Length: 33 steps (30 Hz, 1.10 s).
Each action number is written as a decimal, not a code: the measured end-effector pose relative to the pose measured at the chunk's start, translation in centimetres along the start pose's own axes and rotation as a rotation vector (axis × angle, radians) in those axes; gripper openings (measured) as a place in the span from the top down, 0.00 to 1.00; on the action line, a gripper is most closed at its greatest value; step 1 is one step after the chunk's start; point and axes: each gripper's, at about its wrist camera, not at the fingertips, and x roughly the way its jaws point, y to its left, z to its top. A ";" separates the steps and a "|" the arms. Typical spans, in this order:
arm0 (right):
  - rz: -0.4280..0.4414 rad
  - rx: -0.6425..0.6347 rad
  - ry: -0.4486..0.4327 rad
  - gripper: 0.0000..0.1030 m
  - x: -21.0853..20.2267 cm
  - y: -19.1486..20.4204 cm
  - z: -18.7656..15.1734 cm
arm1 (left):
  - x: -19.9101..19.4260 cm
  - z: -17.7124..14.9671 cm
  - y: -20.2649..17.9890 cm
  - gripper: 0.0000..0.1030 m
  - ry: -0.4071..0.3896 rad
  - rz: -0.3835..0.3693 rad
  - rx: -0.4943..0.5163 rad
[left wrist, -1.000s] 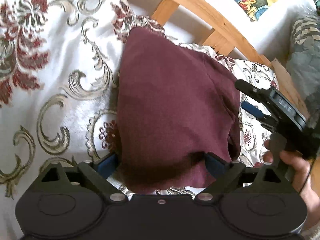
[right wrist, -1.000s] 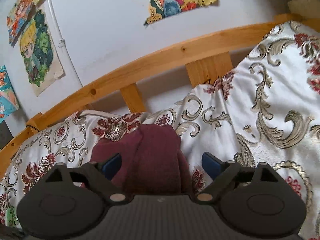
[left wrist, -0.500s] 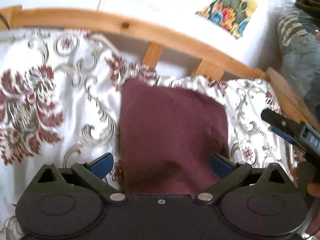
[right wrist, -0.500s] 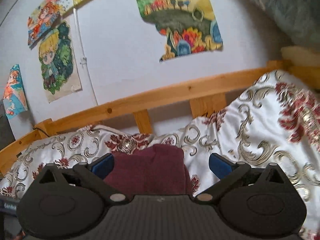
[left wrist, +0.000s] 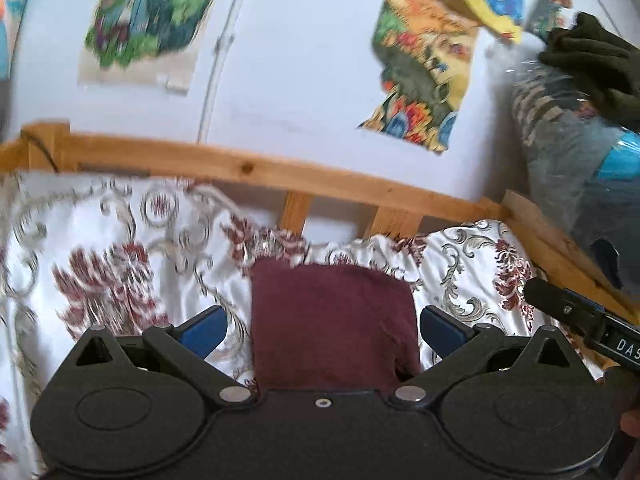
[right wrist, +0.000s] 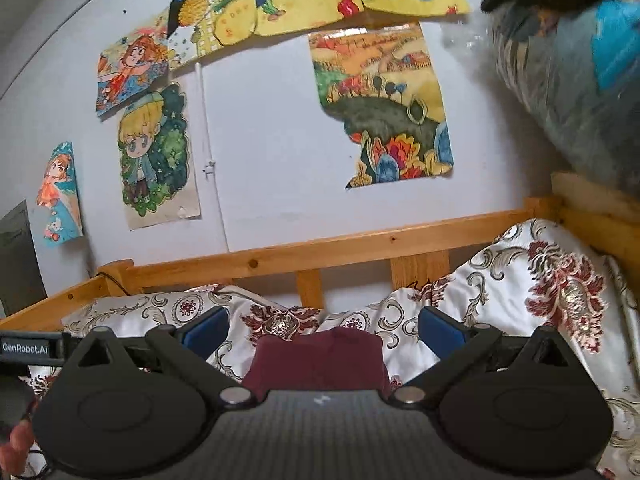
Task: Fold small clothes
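Two hand-held grippers look over one dark red folded cloth that lies flat on the white bed cover with red flowers and grey swirls.

Left hand-held gripper has its blue fingers far apart, and nothing is between the pads. The cloth lies right in front of it and below it, in the middle of the gap, so this one looks like the nearer of the two. From this view the cloth's long side runs away from the gripper, toward the wooden bed rail.

Right hand-held gripper is spread wide too and holds nothing. It sees only the far part of the cloth, low in its view, just past its own body. It points more at the wall than down at the bed.

In the left view the right hand-held gripper pokes in at the right edge, beside the cloth and not touching it.

I think the fold looks done. To lift the cloth, the left one would need to tip down and reach forward.
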 end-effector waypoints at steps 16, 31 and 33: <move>0.010 -0.039 0.006 0.00 -8.8 3.9 -0.6 | -11.3 -2.7 -0.3 0.01 -0.102 0.124 0.103; -0.095 -0.040 0.057 0.00 -11.1 5.4 -8.5 | -10.0 -11.1 1.5 0.01 -0.056 0.129 0.078; -0.109 -0.040 0.083 0.00 -10.7 5.3 -9.1 | -9.3 -11.9 1.5 0.01 -0.034 0.154 0.117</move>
